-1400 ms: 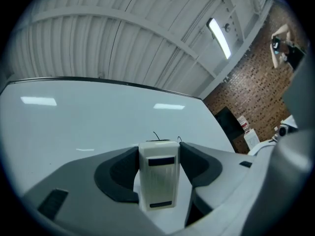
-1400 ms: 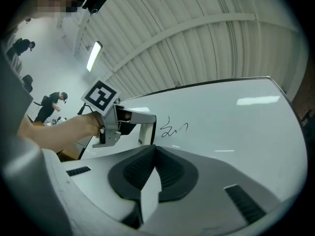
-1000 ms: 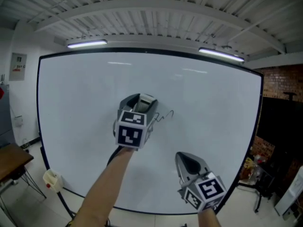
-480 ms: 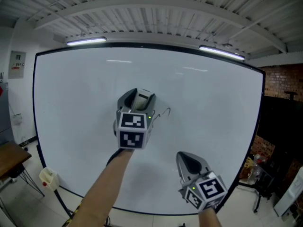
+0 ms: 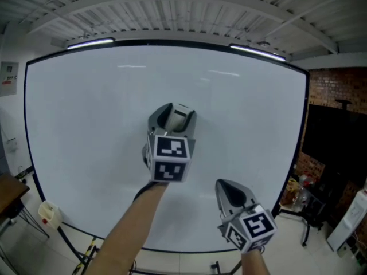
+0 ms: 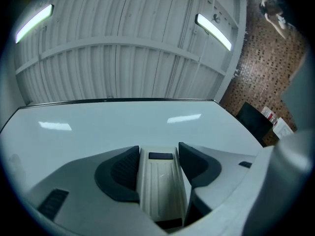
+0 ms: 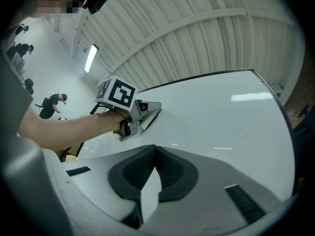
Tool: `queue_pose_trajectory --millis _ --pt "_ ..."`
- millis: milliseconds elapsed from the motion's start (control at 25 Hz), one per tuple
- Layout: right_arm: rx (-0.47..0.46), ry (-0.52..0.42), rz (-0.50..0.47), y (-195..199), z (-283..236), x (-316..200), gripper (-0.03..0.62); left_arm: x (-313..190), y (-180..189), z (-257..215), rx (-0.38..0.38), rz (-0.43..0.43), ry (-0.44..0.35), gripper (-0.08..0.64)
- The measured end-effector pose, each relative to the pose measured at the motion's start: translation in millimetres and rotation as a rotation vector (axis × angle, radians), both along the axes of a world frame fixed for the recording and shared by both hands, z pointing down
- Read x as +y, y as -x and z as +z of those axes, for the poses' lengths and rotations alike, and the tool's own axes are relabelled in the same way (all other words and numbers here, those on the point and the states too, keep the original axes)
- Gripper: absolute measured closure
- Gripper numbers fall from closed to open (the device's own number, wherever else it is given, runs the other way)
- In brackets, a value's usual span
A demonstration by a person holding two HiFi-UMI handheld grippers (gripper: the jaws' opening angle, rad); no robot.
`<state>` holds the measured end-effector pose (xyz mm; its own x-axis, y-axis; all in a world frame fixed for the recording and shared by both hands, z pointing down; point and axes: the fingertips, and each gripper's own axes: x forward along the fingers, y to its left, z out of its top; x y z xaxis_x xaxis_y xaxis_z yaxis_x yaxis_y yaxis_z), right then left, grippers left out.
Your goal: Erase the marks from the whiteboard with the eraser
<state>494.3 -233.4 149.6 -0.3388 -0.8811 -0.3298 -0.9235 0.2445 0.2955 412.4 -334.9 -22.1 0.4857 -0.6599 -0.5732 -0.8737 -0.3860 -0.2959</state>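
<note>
A large whiteboard (image 5: pixel 86 125) fills the head view, and no mark shows on it. My left gripper (image 5: pixel 175 114) is at the board's middle, shut on a pale, ribbed eraser (image 5: pixel 183 114) whose far end lies against the surface. In the left gripper view the eraser (image 6: pixel 161 181) sits between the dark pads (image 6: pixel 123 168) of that gripper (image 6: pixel 158 149), with bare board (image 6: pixel 98 127) beyond. My right gripper (image 5: pixel 226 189) hangs lower right, off the board, shut and empty. In the right gripper view its jaws (image 7: pixel 155 154) meet, and the left gripper (image 7: pixel 147 113) shows against the board (image 7: pixel 221 117).
A small white object (image 5: pixel 49 212) with a red spot hangs at the board's lower left corner. A wooden table (image 5: pixel 8 192) stands at far left. A brick wall and black panel (image 5: pixel 330 136) lie right. People (image 7: pixel 51 104) stand far off.
My left gripper has slid right with the eraser over the spot where a thin scribble stood; that scribble no longer shows. The right gripper keeps about the same place in view.
</note>
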Motion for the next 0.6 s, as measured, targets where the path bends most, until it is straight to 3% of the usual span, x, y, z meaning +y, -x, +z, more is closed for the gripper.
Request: queue_pose_trajectory --millis 160,280,480,600 --pt "-0.011 0.004 0.027 -16 6 12 0.595 12 -43 11 -0.083 0.0 -0.017 0.304" --pt "-0.027 0.009 0.038 -24 9 17 0.595 15 -49 14 -0.113 -0.027 -0.039 0.302" --pt "-0.028 0.004 0.018 -24 4 20 0.595 12 -48 10 -0.082 0.01 -0.012 0.301" --pt "-0.023 0.006 0.003 -13 4 17 0.595 5 -23 10 -0.041 -0.01 0.006 0.301"
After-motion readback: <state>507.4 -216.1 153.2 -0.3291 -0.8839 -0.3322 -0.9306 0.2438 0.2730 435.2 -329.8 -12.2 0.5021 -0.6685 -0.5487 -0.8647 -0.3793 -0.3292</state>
